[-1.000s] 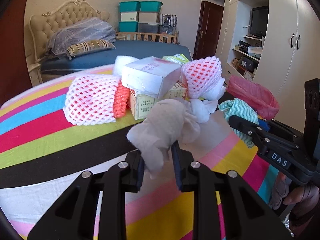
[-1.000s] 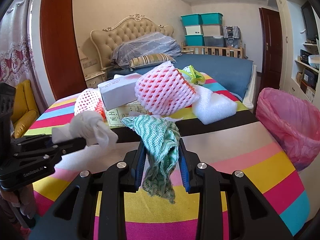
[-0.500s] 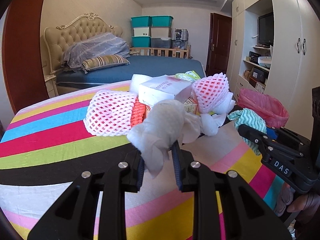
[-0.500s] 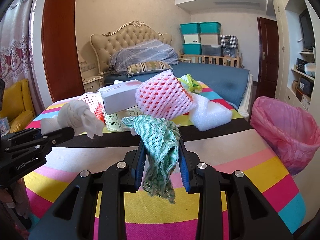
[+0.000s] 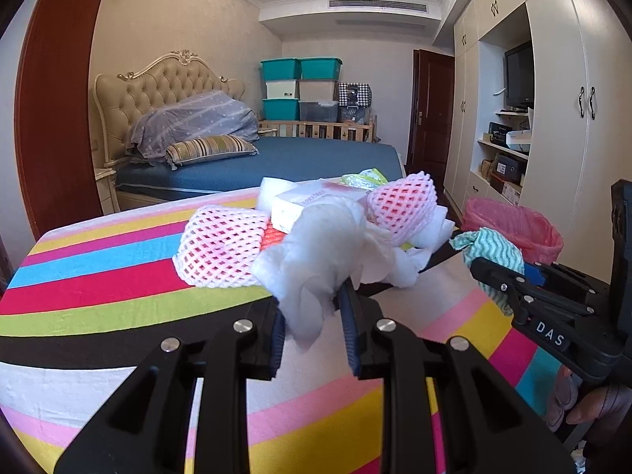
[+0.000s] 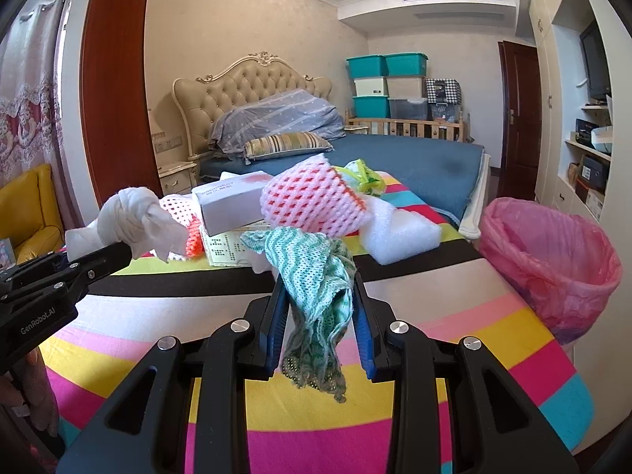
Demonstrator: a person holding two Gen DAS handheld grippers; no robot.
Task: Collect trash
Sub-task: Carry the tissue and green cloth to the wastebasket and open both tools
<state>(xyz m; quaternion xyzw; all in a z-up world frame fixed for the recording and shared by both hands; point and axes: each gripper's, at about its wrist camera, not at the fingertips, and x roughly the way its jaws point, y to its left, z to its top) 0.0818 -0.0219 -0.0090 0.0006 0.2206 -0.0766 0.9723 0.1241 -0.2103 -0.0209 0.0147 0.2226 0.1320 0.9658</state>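
My left gripper is shut on a crumpled white tissue wad and holds it above the striped table; the wad also shows in the right wrist view. My right gripper is shut on a green-and-white mesh cloth, which hangs between the fingers; the cloth also shows in the left wrist view. A bin lined with a pink bag stands off the table's right edge.
A pile of trash lies at the table's far side: pink foam nets, a white box, a printed carton, white foam sheet. A bed is behind, wardrobes at right.
Both grippers have risen with their loads; the pile and table sit lower in both views. Both grips are unchanged.
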